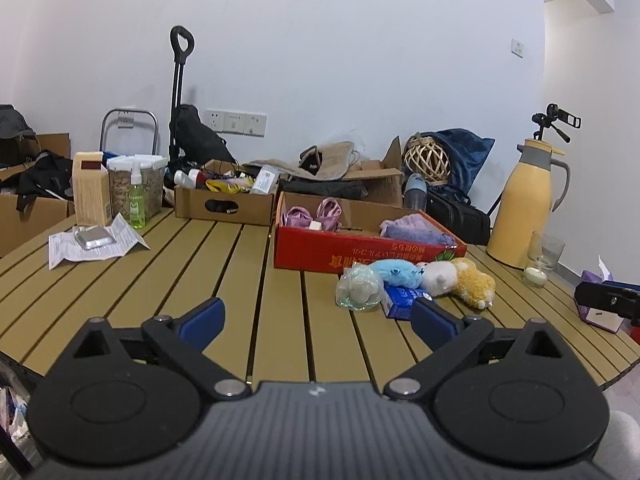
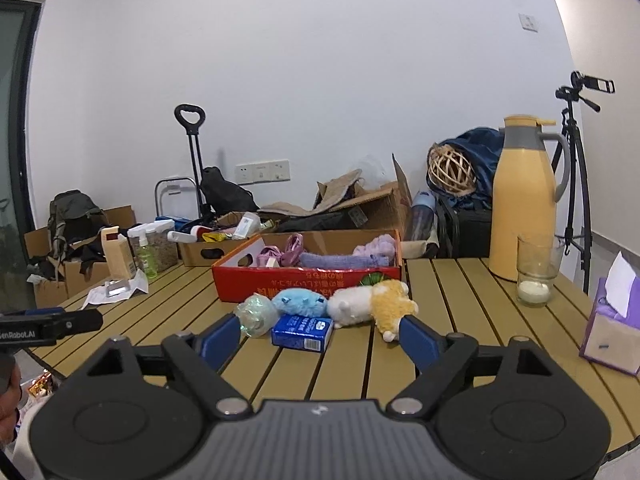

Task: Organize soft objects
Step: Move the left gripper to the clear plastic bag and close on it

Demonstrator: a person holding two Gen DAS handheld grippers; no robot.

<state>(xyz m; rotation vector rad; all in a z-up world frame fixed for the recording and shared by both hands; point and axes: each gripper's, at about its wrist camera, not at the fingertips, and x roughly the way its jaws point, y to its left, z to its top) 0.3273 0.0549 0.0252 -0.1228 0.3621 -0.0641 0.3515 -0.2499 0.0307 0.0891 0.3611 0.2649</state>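
A blue plush (image 1: 396, 272) (image 2: 298, 301), a white and yellow plush (image 1: 460, 280) (image 2: 372, 304), a pale green bagged soft item (image 1: 359, 287) (image 2: 256, 315) and a blue tissue pack (image 1: 402, 295) (image 2: 303, 332) lie on the slatted table in front of a red cardboard box (image 1: 352, 254) (image 2: 304, 278). The box holds purple cloths (image 1: 416, 230) (image 2: 340, 260) and pink items (image 1: 312, 213). My left gripper (image 1: 318, 316) is open and empty, left of the pile. My right gripper (image 2: 320, 334) is open and empty, just short of the pile.
A yellow thermos (image 2: 524, 196), a glass with a candle (image 2: 534, 276) and a purple tissue box (image 2: 612, 320) stand at right. A brown box (image 1: 226, 202), carton, spray bottle (image 1: 137, 206) and papers (image 1: 94, 242) sit at left. Clutter lies behind the table.
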